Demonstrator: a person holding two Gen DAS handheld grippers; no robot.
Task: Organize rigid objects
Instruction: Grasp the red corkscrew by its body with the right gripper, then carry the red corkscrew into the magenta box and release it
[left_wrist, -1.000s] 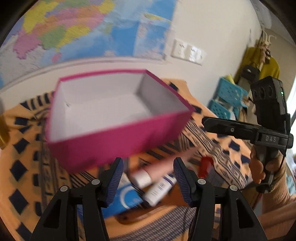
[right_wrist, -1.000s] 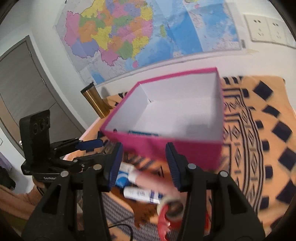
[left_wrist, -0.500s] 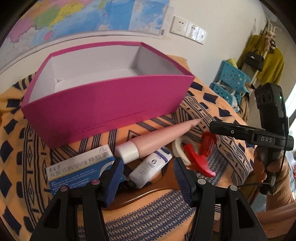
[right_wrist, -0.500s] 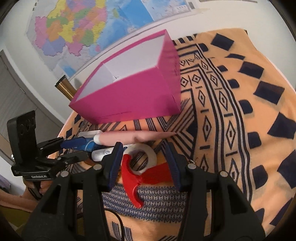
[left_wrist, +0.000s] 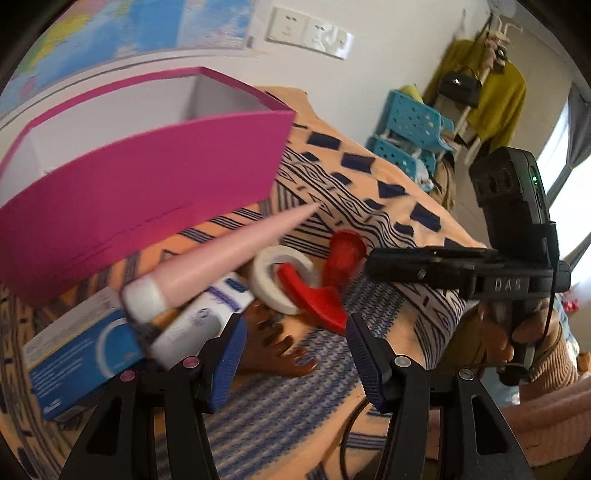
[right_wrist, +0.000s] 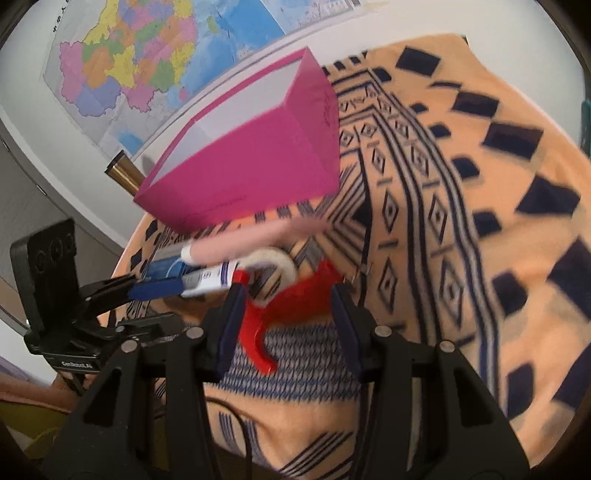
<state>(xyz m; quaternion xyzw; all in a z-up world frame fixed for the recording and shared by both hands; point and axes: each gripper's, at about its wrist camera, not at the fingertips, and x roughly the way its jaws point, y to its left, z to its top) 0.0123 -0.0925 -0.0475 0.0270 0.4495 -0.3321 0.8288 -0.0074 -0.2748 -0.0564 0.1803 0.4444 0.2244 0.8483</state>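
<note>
moved: both tools lower, nearer pile | left tool (left_wrist: 293, 349) open, empty | right tool (right_wrist: 286, 317) open astride red dispenser (right_wrist: 295, 299)

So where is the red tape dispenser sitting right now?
The red tape dispenser lies on the patterned cloth, low and central in the right wrist view, between the open right gripper's fingers, beside the pink tube.

A room with a map on the wall

An orange patterned cloth (right_wrist: 461, 206) covers the table. A coloured map (right_wrist: 155, 55) hangs on the white wall, with wall sockets (left_wrist: 308, 31) to one side. A brass-coloured flask (right_wrist: 123, 173) stands by the wall. Blue baskets (left_wrist: 410, 129) sit under a hanging yellow garment (left_wrist: 491, 96) and black handbag (left_wrist: 461, 83).
</note>
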